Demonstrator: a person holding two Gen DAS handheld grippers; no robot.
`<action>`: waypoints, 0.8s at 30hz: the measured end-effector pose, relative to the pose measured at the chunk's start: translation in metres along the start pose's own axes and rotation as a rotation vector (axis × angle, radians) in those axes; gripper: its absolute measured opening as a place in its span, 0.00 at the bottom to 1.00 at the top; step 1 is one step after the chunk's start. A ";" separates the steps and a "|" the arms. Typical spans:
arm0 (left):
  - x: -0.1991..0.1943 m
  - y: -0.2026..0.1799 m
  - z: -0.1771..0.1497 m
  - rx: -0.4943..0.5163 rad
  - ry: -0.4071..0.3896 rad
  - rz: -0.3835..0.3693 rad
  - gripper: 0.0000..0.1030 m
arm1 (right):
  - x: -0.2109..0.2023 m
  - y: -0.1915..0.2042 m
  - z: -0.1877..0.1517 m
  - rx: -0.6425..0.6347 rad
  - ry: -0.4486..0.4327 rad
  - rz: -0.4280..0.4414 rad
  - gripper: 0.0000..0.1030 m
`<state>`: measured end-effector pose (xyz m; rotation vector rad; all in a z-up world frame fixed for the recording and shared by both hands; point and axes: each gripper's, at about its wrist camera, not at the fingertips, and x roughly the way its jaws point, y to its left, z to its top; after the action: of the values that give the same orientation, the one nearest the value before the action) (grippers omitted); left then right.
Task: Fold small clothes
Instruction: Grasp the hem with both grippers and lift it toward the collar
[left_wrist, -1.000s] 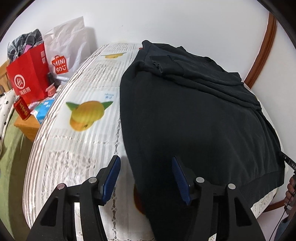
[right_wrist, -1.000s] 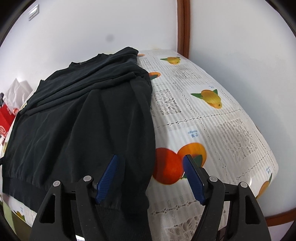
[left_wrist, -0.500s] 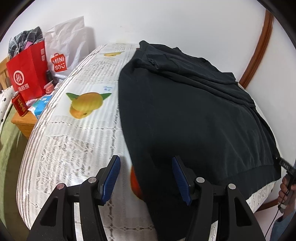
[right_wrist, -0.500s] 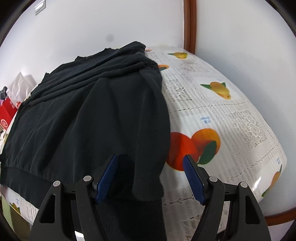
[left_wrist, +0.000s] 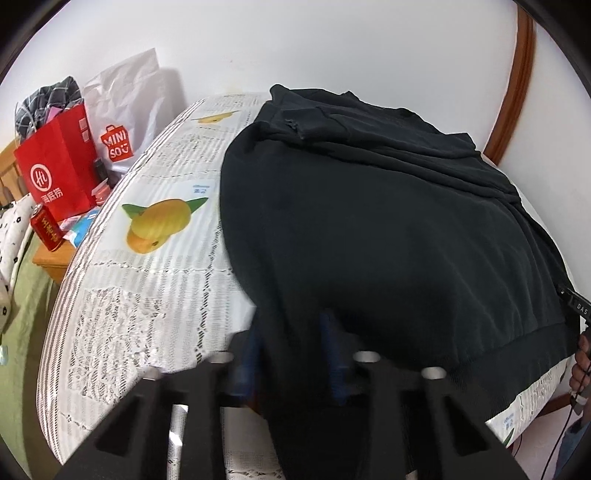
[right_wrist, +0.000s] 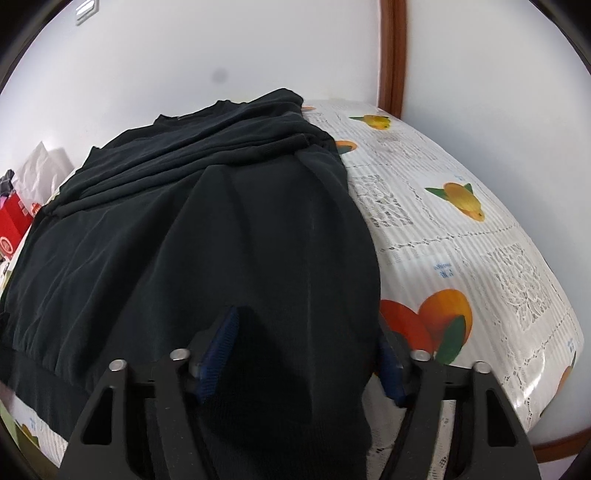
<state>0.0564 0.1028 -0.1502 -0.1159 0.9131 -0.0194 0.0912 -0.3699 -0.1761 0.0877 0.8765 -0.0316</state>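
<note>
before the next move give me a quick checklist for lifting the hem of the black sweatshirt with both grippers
1. Left gripper on cloth: ok. Its jaws are closing, blurred, with the near left corner of the black sweatshirt between them.
2. Right gripper on cloth: not ok yet. Its jaws are closing with the near right corner between them, but the pads do not press it.
3. Grips at matching corners of the hem: ok.
4. Sleeves folded in over the chest: ok, folds lie across the far part.
5. Sweatshirt fully on the fruit-print tablecloth: not ok, the hem hangs over the near edge.
6. Firmness of the left grip: cannot tell.
</note>
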 end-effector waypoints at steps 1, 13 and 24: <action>0.000 0.003 0.000 -0.016 0.004 -0.018 0.11 | -0.001 0.002 0.000 -0.009 0.000 0.018 0.38; -0.055 0.004 -0.006 -0.055 -0.096 -0.163 0.08 | -0.054 -0.026 0.003 0.001 -0.105 0.065 0.07; -0.096 0.002 -0.002 -0.063 -0.231 -0.246 0.08 | -0.107 -0.043 -0.008 0.046 -0.201 0.119 0.07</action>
<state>-0.0039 0.1107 -0.0761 -0.2827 0.6651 -0.2026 0.0144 -0.4130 -0.1015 0.1767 0.6685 0.0502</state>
